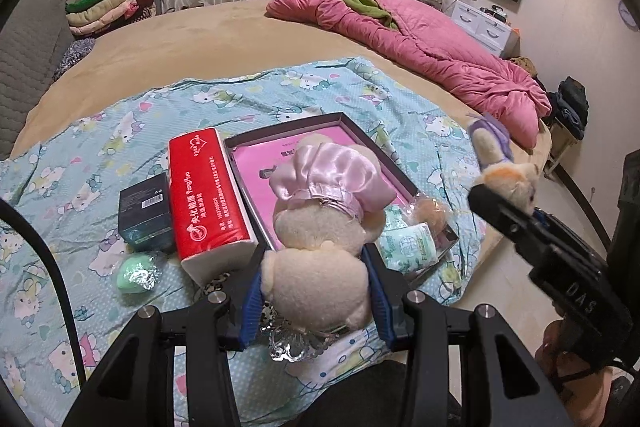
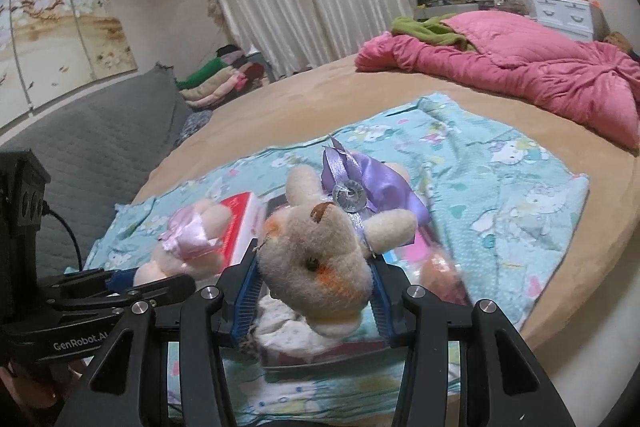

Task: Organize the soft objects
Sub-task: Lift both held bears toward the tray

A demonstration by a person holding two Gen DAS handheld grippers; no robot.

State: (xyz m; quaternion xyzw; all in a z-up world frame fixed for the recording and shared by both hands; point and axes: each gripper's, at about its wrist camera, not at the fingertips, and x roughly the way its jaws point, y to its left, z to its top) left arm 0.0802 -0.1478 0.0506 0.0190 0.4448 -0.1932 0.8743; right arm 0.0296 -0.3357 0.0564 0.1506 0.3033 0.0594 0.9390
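My left gripper [image 1: 316,287] is shut on a cream plush bear in a pink satin dress [image 1: 324,211], held over a dark tray with a pink lining [image 1: 256,167]. My right gripper [image 2: 314,291] is shut on the head of a cream plush bear with a purple ribbon [image 2: 316,251], held above the tray's near part. The right gripper and its purple bear [image 1: 504,167] show at the right of the left wrist view. The pink bear [image 2: 188,243] and left gripper [image 2: 120,287] show at the left of the right wrist view.
A red tissue pack [image 1: 208,203], a dark box [image 1: 146,211] and a green wrapped ball [image 1: 134,273] lie left of the tray on a Hello Kitty sheet [image 1: 80,155]. Green tissue packets [image 1: 408,239] and an orange puff [image 1: 430,211] lie in the tray. A pink quilt [image 1: 432,47] lies at the back right.
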